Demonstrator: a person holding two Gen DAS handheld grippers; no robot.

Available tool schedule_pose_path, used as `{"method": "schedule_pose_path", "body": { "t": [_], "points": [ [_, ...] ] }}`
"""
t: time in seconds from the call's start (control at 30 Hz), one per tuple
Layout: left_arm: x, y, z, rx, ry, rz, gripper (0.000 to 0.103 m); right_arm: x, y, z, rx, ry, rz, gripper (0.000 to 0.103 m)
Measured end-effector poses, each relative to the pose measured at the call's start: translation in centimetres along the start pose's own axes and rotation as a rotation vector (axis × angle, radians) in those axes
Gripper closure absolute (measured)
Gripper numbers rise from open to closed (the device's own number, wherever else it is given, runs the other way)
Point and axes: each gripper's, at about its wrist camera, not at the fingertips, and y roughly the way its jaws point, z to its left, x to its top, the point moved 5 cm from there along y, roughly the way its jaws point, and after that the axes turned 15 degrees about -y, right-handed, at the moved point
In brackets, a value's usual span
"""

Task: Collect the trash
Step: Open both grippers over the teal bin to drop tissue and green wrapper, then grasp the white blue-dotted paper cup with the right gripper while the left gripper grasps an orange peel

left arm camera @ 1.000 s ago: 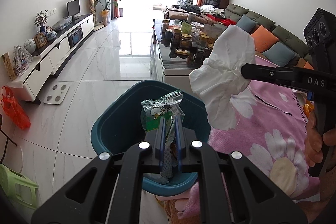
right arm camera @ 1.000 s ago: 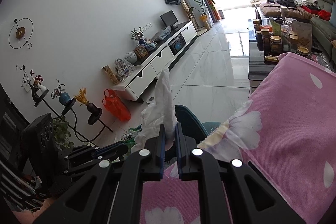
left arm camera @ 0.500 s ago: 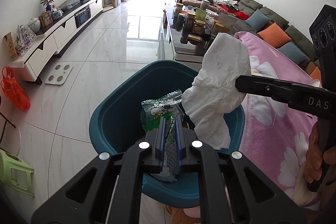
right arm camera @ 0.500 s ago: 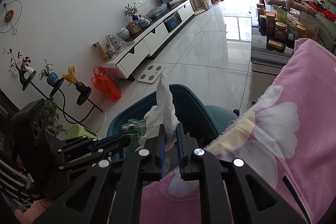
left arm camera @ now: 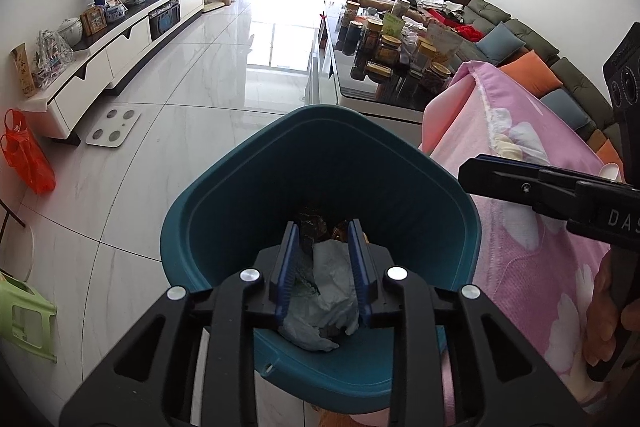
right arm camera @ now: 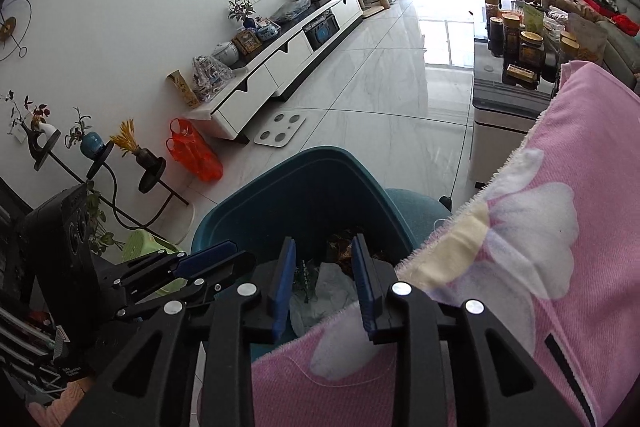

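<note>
Left wrist view: my left tongs [left arm camera: 323, 247] hang over the teal trash bin [left arm camera: 224, 211], jaws narrowly parted and just opened, nothing clamped between the blue pads [left arm camera: 287, 267]. Seen through the gap, a crumpled white tissue [left arm camera: 334, 283] lies at the bottom of the bin, with a green-printed snack wrapper [left arm camera: 305, 285] touching its left side and dark brown scraps [left arm camera: 316, 227] beyond. The right tongs [left arm camera: 476, 173] enter from the right edge, above the bin's rim; the letters "DAS" are legible on the body, the rest cut off. A hand [left arm camera: 612, 311] grips the handle. A pink floral blanket [left arm camera: 532, 227] lies just beside the bin.

Right wrist view: my right tongs [right arm camera: 323, 267] are also narrowly parted, just opened, and empty. The tissue [right arm camera: 328, 291] and wrapper [right arm camera: 303, 277] rest inside the bin [right arm camera: 256, 211] below them. The left tongs [right arm camera: 216, 261] reach in from the left over the bin's rim. The blanket [right arm camera: 560, 267] overlaps the bin's near edge. Writing on a label at lower left is too small to read.
</note>
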Motion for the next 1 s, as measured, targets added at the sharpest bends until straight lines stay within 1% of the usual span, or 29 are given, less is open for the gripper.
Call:
{"method": "schedule_pose_path", "body": {
  "t": [0.07, 0.1, 0.17, 0.2, 0.27, 0.33, 0.37, 0.43, 0.53, 0.73, 0.93, 1.0],
  "points": [
    [-0.1, -1.0, -0.4, -0.006, 0.012, -0.026, 0.069, -0.3, -0.7, -0.5, 0.002, 0.01, -0.015, 0.074],
    [-0.1, -1.5, -0.7, -0.017, 0.018, -0.04, 0.067, -0.4, -1.3, -0.6, 0.003, 0.013, -0.025, 0.073],
    [-0.1, -2.6, -1.5, -0.041, 0.033, -0.065, 0.06, -0.8, -2.7, -0.9, -0.004, 0.01, -0.05, 0.067],
    [-0.2, -3.3, -2.0, -0.052, 0.045, -0.081, 0.058, -1.0, -3.6, -1.0, -0.009, 0.008, -0.065, 0.066],
    [-0.3, -4.5, -3.1, -0.087, 0.068, -0.106, 0.05, -1.7, -5.4, -1.3, -0.021, 0.0, -0.096, 0.06],
    [-0.8, -5.8, -4.6, -0.127, 0.097, -0.129, 0.047, -2.5, -7.3, -2.0, -0.048, -0.006, -0.117, 0.058],
    [-1.1, -6.2, -5.4, -0.15, 0.11, -0.132, 0.045, -3.0, -8.3, -2.4, -0.062, -0.007, -0.131, 0.058],
    [-1.8, -7.0, -7.5, -0.199, 0.146, -0.133, 0.043, -4.1, -10.5, -3.5, -0.102, -0.005, -0.153, 0.054],
    [-3.4, -7.6, -11.2, -0.263, 0.219, -0.114, 0.04, -6.0, -14.0, -5.4, -0.154, 0.014, -0.187, 0.053],
    [-7.1, -7.2, -18.6, -0.372, 0.346, -0.044, 0.04, -10.5, -20.5, -10.2, -0.278, 0.106, -0.233, 0.053],
    [-10.2, -6.1, -25.1, -0.447, 0.442, 0.039, 0.04, -15.1, -25.7, -14.8, -0.396, 0.221, -0.266, 0.053],
    [-11.2, -5.7, -27.1, -0.469, 0.472, 0.066, 0.041, -16.4, -27.0, -16.5, -0.42, 0.263, -0.276, 0.053]
  ]
}}
